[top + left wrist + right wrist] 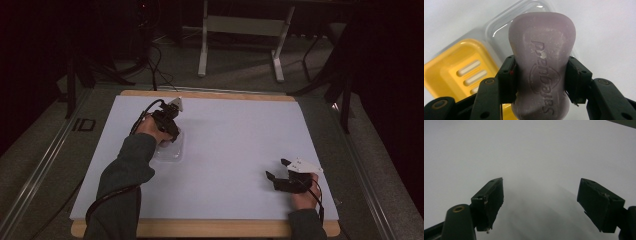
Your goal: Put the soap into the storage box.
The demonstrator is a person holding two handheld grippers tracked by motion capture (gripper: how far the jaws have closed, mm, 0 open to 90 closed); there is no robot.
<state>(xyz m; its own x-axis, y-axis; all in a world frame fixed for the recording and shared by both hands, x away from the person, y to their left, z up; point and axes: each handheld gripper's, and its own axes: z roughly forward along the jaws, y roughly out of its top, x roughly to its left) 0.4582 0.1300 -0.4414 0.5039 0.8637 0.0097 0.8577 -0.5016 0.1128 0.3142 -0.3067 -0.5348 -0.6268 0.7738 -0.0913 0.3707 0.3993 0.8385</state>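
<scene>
Right gripper (278, 169): lower right of the high view, resting low over the white surface (235, 140), jaws spread wide, nothing between them. Same state confirmed in the right gripper view (540, 195): 2 black pads well apart, bare white surface beyond.

Left gripper (171, 131): left of centre in the high view, held by a hand in a dark green sleeve (127, 165), positioned over a clear lid (170, 152) lying on the surface. Cable (145, 112) looping up and left from the gripper body.

Left gripper view, near to far:
- Left gripper (540, 80) clamped on a purple soap bar (541, 65), 1 pad pressing each long side at the narrowed waist of the bar.
- Soap bar standing lengthwise along the jaws, embossed lettering facing the camera, filling the centre of the frame from bottom edge to upper middle.
- Yellow soap dish (451, 70) at lower left of the frame, behind the left jaw, slotted drain ribs visible in its floor. Contact between bar and dish: cannot tell.
- Clear lid (501, 27) at upper centre, just beside the yellow dish, partly hidden by the bar.

Beyond the far edge of the surface in the high view: grey floor and a white frame stand (240, 30) at top centre.
</scene>
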